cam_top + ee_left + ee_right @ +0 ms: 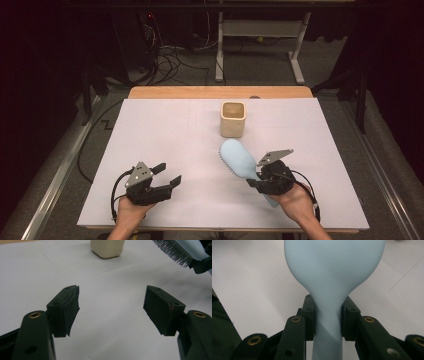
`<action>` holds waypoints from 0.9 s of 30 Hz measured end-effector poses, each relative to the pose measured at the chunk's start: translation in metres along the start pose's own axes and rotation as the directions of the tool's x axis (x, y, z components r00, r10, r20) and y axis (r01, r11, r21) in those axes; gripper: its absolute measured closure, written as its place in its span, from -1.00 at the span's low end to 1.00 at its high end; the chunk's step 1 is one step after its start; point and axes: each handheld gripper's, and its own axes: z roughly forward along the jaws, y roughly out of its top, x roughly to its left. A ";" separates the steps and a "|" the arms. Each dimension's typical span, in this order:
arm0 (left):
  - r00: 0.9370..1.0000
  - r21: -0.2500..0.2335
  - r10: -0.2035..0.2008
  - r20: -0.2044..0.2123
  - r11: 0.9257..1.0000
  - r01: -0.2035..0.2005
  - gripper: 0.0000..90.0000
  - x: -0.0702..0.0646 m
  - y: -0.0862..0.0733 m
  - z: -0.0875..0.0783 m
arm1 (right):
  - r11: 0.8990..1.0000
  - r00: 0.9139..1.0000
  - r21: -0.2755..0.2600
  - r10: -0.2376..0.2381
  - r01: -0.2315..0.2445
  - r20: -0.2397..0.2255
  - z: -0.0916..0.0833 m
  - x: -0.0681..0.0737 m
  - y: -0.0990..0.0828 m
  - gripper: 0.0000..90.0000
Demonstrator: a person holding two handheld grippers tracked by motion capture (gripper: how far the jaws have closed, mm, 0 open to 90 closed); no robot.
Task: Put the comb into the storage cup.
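Right tool (328, 315) clenched on hairbrush (332, 270) neck (head cut off above); left tool (112, 307) released.

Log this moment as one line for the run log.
right gripper: shut on hairbrush handle | left gripper: open, nothing between jaws | cup: upright beyond brush | table

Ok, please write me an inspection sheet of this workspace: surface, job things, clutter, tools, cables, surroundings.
Surface: white sheet over wooden table, bare.
Job things: light blue plastic hairbrush, lifted, bristles facing left; cream square cup upright behind it.
Clutter: nothing seen.
Tools: right tool clamped on the brush neck; left tool open, holding nothing.
Cables: black cable at left tool; loose wires on the floor.
Surroundings: grey carpet, white desk frame, dark room.
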 end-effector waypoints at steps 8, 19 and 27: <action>0.999 0.006 0.010 0.049 1.000 -0.010 -0.35 -0.010 0.013 0.016 | 1.000 1.000 -0.015 -0.005 0.005 -0.004 0.000 0.002 0.001 0.58; 0.993 0.020 0.023 0.116 0.999 -0.026 -0.37 -0.022 0.029 0.040 | 0.999 1.000 -0.033 -0.004 0.004 0.000 -0.001 0.001 0.002 0.58; 0.984 0.042 0.043 0.171 0.998 -0.051 -0.43 -0.033 0.036 0.057 | 0.999 1.000 -0.031 -0.010 0.010 -0.004 0.002 0.002 0.005 0.58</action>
